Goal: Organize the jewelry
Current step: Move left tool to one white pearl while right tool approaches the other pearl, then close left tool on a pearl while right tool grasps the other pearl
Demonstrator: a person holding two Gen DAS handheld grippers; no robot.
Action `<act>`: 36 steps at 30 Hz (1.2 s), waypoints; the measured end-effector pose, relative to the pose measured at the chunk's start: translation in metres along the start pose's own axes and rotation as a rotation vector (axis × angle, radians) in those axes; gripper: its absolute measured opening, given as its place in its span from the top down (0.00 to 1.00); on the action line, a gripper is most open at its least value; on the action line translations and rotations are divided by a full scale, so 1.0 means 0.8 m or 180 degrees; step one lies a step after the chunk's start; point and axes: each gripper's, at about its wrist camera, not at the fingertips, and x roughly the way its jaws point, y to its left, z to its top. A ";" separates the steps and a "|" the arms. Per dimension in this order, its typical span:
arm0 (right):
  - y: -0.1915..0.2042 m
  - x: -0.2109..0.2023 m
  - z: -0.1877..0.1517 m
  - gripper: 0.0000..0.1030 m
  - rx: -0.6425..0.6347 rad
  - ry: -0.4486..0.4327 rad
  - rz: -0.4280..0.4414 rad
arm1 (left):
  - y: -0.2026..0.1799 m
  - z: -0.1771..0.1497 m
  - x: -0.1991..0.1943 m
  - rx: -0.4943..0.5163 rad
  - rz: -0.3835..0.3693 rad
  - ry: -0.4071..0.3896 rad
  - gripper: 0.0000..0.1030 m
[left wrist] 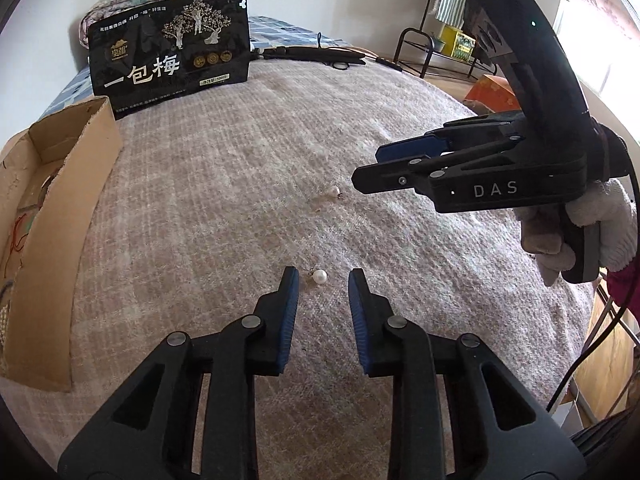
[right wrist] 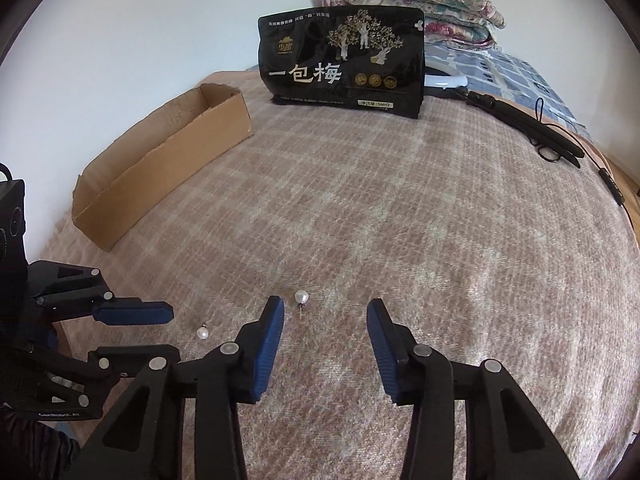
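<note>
left gripper (left wrist: 323, 276) wide open, nothing held | pearl earring (left wrist: 319, 276) dead ahead between its tips | right gripper (right wrist: 326, 312) also open, nearer the other pearl earring (right wrist: 301, 297)

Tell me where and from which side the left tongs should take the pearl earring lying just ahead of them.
Grip the round pearl itself, across its widest part, coming straight down with the open left tongs astride it. The small metal fitting at its left looks too thin to pinch, and the earring lies flat on the soft blanket.
</note>
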 end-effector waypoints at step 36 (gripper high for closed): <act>0.029 0.040 0.006 0.93 -0.0380 0.0162 -0.0073 | 0.004 -0.002 0.025 0.0023 0.0089 0.0008 0.93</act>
